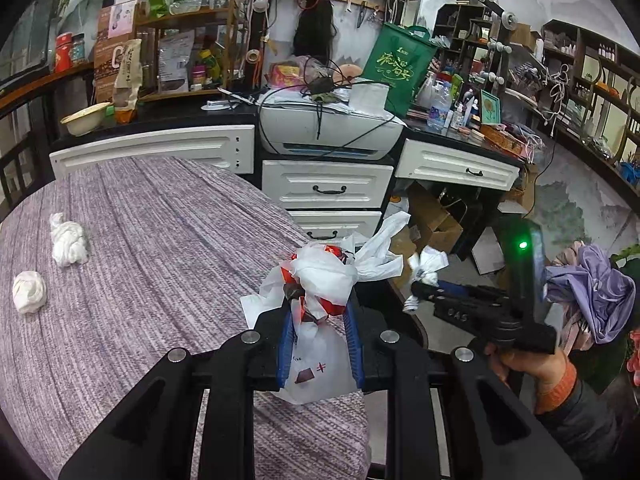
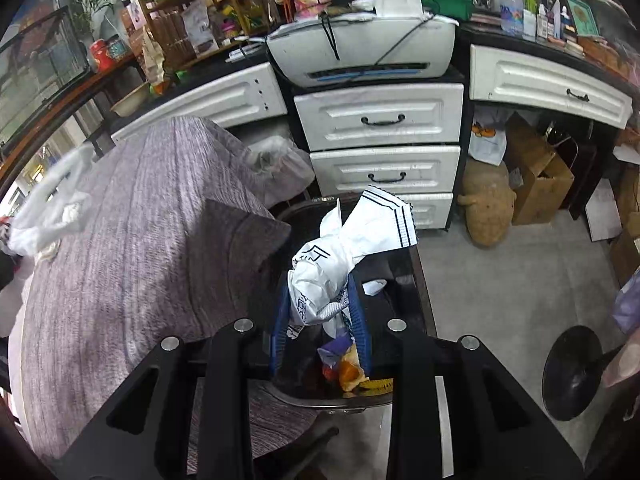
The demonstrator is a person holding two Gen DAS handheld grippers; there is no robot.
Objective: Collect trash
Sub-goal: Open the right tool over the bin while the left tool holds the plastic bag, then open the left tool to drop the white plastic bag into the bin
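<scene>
I have the table [image 1: 132,216] under a purple cloth to my left and a dark bin [image 2: 380,276] at its right-hand edge, directly below my right gripper [image 2: 320,300]. That is the relation the next move depends on: the wrapper [image 2: 352,248] hangs over the bin's mouth, so I judge it need only be released. The right jaws are clamped narrow on the wrapper, its long axis running up and away from the fingertips. My left gripper [image 1: 320,312] is closed on a knotted bag [image 1: 320,280], held above the table's near right edge, left of the bin; its loose handles point toward the right gripper. The right hand is the nearer to the bin. Two tissue wads [image 1: 68,240] [image 1: 29,292] remain on the cloth, well apart from both grippers, far left.
</scene>
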